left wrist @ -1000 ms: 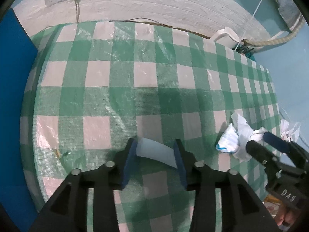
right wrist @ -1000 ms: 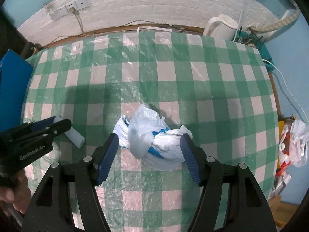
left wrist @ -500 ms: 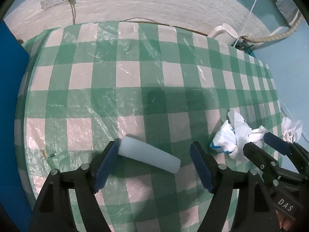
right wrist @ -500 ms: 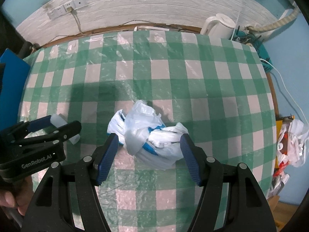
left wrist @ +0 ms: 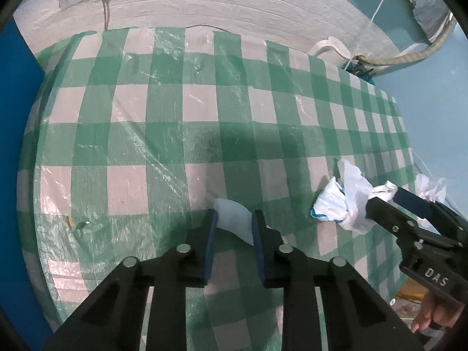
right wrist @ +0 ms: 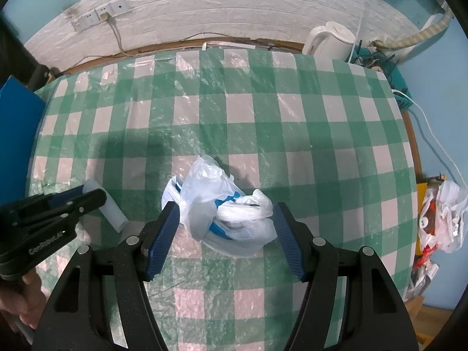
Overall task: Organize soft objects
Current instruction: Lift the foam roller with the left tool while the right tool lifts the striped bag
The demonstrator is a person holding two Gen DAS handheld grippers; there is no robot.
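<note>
A pale blue foam roll (left wrist: 231, 215) lies on the green-checked tablecloth (left wrist: 163, 117). My left gripper (left wrist: 234, 215) points steeply down over it, its jaws closing, and both blue pads press the roll's sides. The right wrist view shows the same roll (right wrist: 112, 213) poking out past the left gripper (right wrist: 87, 196). A crumpled white plastic bag with blue print (right wrist: 210, 187) rests on the cloth between the fingers of my right gripper (right wrist: 225, 209), which stands open around it. From the left wrist view, the bag (left wrist: 348, 201) sits at the right gripper's (left wrist: 386, 197) tips.
A white kettle (right wrist: 330, 41) and tangled cables stand at the table's far right corner. A blue panel (left wrist: 14, 117) borders the left edge. A bag of rubbish (right wrist: 441, 213) hangs off the right side. Wall sockets (right wrist: 99, 17) sit behind the table.
Half a second ago the left jaws stood wide with the foam roll lying crosswise between them; now they have closed onto it. The right gripper and the bag have not moved.
</note>
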